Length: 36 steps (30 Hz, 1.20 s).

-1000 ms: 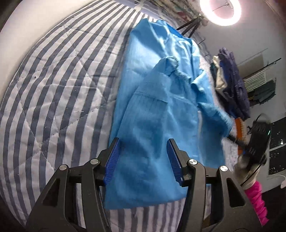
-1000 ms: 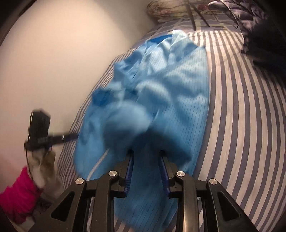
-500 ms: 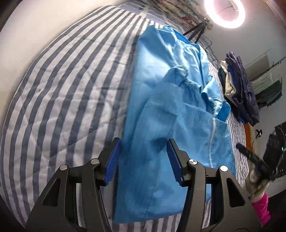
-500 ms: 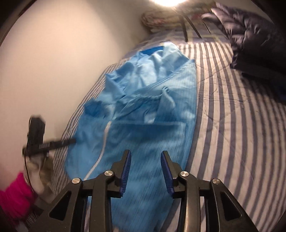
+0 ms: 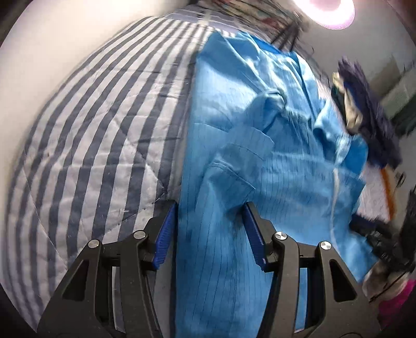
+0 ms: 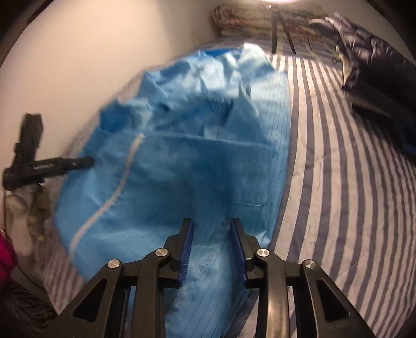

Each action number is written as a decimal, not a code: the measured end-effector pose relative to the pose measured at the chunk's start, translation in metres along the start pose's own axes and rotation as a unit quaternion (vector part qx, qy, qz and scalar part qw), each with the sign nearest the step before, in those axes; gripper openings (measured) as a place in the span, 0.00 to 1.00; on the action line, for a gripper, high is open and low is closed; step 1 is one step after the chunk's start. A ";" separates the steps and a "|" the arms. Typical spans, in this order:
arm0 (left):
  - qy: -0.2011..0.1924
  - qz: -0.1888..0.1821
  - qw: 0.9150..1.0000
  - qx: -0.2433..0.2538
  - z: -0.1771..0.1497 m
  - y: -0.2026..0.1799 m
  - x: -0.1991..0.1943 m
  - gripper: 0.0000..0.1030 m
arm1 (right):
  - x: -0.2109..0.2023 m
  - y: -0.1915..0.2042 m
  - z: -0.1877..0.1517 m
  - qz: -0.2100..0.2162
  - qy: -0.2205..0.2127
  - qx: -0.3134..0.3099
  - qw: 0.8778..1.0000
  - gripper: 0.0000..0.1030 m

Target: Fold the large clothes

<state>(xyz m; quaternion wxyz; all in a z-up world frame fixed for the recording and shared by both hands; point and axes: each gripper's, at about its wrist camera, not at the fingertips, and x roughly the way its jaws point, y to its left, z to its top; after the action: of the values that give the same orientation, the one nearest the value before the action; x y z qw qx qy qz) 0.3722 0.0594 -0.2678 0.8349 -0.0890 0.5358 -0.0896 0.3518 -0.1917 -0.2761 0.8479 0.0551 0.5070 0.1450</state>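
A large bright blue pinstriped coat lies lengthwise on the striped bed, its sides folded inward, a white zip line down its front. My left gripper is open, low over the coat's near left edge. My right gripper is open and empty, low over the coat's near hem. The left gripper also shows at the left of the right wrist view, beside the coat's far edge.
The bed has a blue-and-white striped quilt. A pile of dark clothes lies at the bed's far side. A ring light on a tripod stands at the head. A wall borders the bed.
My right gripper let go of the blue sleeve, opened and drew back to the hem; the sleeve now lies across the coat. My left gripper moved closer to the coat's edge.
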 end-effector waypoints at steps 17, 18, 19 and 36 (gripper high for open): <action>-0.048 -0.069 0.996 0.011 0.137 0.000 -0.030 0.63 | -0.057 -0.041 0.122 0.040 -0.097 0.010 0.994 0.52; -0.049 -0.075 0.996 0.004 0.151 0.001 -0.024 0.63 | -0.052 -0.046 0.134 0.046 -0.095 0.015 0.994 0.52; -0.047 -0.081 0.996 -0.003 0.162 0.002 -0.019 0.63 | -0.046 -0.051 0.145 0.053 -0.093 0.021 0.994 0.52; -0.043 -0.105 0.994 -0.001 0.197 0.003 0.056 0.63 | 0.092 -0.058 0.316 0.188 -0.055 0.069 0.978 0.62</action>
<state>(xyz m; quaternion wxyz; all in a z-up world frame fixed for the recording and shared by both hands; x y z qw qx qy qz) 0.5748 0.0592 -0.2369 0.8429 -0.1494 0.4872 -0.1727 0.6810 -0.2025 -0.2163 0.8265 0.2156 0.4486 0.2629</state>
